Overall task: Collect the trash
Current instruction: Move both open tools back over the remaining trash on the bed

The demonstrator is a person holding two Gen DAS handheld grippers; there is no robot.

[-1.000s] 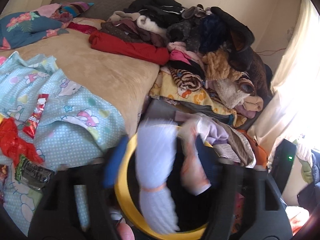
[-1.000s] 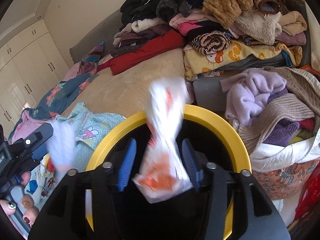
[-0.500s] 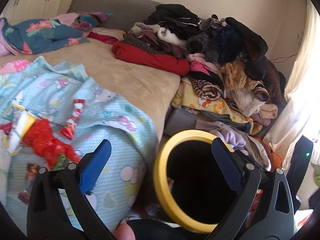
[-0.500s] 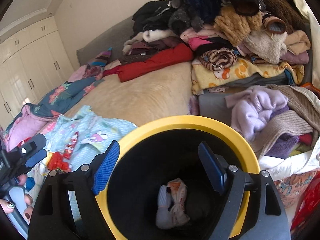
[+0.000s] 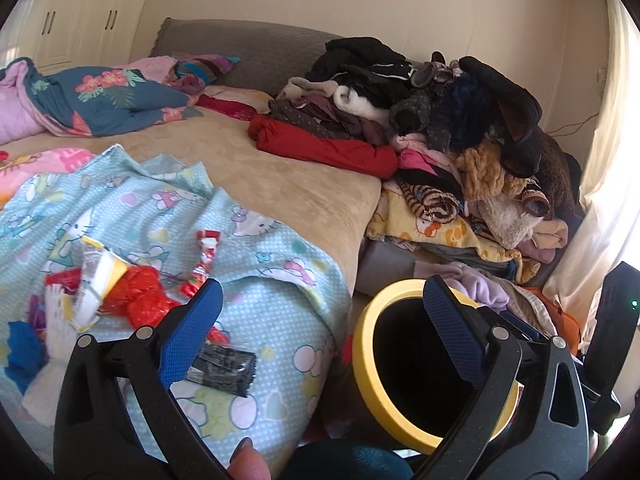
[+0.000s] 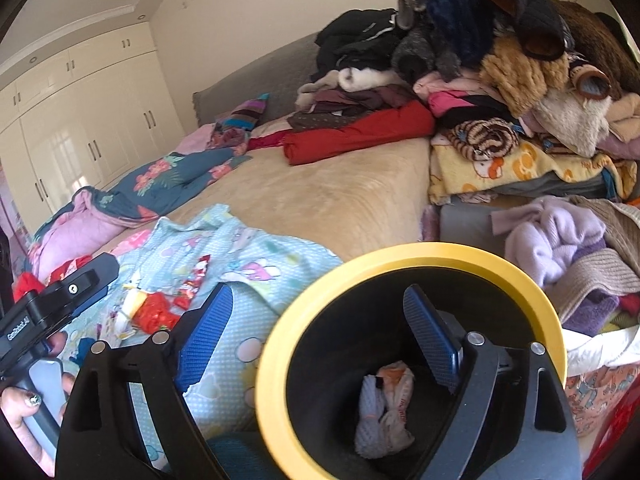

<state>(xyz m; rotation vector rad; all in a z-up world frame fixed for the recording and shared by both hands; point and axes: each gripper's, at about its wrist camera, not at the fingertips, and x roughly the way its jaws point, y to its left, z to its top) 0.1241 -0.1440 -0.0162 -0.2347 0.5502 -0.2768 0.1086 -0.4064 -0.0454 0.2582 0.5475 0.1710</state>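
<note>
My left claw [image 5: 320,328] is wide open and holds nothing; its two blue pads [image 5: 190,332] stand far from each other. It hangs at the near edge of the bed, with the left pad over the light blue cartoon blanket [image 5: 256,240] and the right pad over the mouth of the bin [image 5: 370,360]. My right claw [image 6: 320,334] is open too and empty. Its right pad is inside the ring of the yellow rim [image 6: 460,254], its left pad is over the blanket beside the bin.

The bin is black with a yellow rim and it stands on the floor, just beside the near right corner of the bed. At its bottom lie two crumpled wrappers [image 6: 384,412], white with some orange print, touching each other.

More trash lies on the blanket at the left. There is a crumpled red wrapper [image 5: 140,300], a white and yellow wrapper [image 5: 96,276] that touches it on the left, a small red and white candy wrapper [image 5: 204,258] a little farther, and a dark foil wrapper [image 5: 226,368] nearer, just beside my left pad. At the far left edge are some blue and white pieces, too blurred for me to name.

On the far right of the bed a big pile of clothes [image 5: 448,128] is heaped, with a red folded cloth [image 5: 324,148] at its left foot. A lilac sweater [image 6: 548,236] lies to the right of the bin.
</note>
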